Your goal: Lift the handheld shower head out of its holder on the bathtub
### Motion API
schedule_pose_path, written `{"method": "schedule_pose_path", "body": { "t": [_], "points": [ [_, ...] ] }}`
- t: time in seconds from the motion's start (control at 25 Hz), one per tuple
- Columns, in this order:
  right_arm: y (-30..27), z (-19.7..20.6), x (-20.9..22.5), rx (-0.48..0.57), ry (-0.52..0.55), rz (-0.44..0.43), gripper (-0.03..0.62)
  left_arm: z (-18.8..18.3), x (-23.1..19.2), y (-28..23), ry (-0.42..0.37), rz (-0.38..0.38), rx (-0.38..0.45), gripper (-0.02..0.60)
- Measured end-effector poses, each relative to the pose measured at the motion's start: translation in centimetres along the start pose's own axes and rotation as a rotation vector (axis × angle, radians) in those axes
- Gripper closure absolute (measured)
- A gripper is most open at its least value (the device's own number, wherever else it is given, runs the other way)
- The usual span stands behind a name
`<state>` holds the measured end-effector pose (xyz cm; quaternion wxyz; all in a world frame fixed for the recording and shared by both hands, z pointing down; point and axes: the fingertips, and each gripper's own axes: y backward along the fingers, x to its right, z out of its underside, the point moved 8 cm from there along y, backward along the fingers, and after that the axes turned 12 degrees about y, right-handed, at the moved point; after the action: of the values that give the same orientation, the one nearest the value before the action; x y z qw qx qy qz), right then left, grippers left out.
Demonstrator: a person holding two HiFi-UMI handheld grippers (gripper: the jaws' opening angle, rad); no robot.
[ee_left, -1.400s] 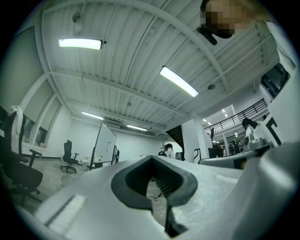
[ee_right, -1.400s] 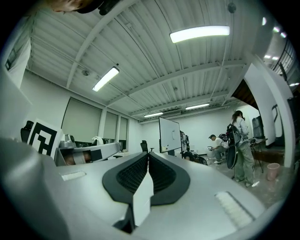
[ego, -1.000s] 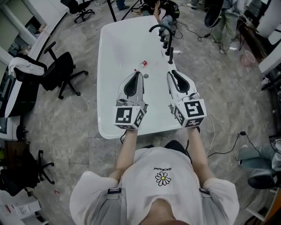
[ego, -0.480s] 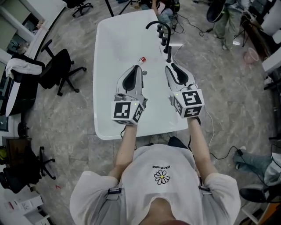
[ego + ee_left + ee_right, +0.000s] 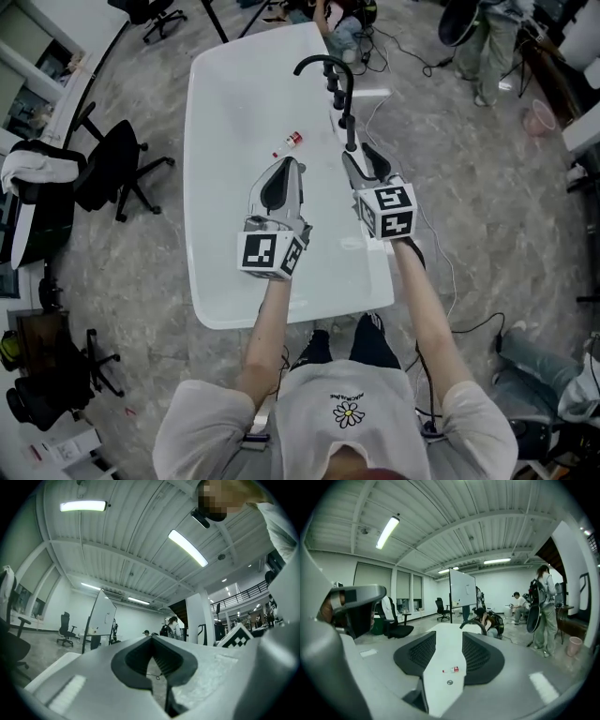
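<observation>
Handheld shower head (image 5: 351, 129) is being kept upright in its holder on the right rim of the bathtub (image 5: 225, 187); it seems nothing is lifted yet. The right gripper (image 5: 359, 157) is being held just beside it, jaws parted and empty. The left gripper (image 5: 284, 167) is being held over the tub, jaws together on nothing.

A small bottle (image 5: 289, 142) lies sideways; a black office chair (image 5: 114, 169) stands apart.
</observation>
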<state>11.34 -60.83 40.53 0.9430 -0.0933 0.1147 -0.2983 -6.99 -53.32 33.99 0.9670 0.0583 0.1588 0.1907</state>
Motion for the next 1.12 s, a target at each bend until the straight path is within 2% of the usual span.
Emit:
{"method": "schedule_pose_path", "body": {
  "t": [0.12, 0.24, 0.36, 0.6, 0.76, 0.96, 1.12],
  "points": [
    [-4.9, 5.4, 2.5, -0.097, 0.014, 0.011, 0.402, 4.5, -1.6, -3.2, 0.001, 0.028, -0.043, 0.581],
    [-10.3, 10.6, 4.4, -0.186, 0.072, 0.023, 0.401, 10.1, -4.9, -5.8, 0.062, 0.021, -0.107, 0.581],
    [-15.0, 15.4, 5.6, -0.246, 0.125, 0.01, 0.399, 14.9, -6.9, -7.4, 0.045, 0.031, -0.178, 0.581],
    [-22.3, 23.5, 7.5, -0.351, 0.08, 0.01, 0.373, 22.0, -9.7, -8.6, 0.03, 0.04, -0.209, 0.581],
    [-25.5, 26.0, 7.5, -0.401, 0.072, 0.014, 0.376, 24.6, -11.8, -8.5, 0.059, 0.018, -0.222, 0.581],
    [-26.6, 28.1, 7.4, -0.434, 0.078, 0.034, 0.402, 26.5, -12.9, -7.4, 0.08, -0.002, -0.234, 0.581],
    [-27.3, 28.8, 7.6, -0.423, 0.073, 0.051, 0.437, 27.1, -14.2, -7.3, 0.091, -0.025, -0.234, 0.581]
  ]
}}
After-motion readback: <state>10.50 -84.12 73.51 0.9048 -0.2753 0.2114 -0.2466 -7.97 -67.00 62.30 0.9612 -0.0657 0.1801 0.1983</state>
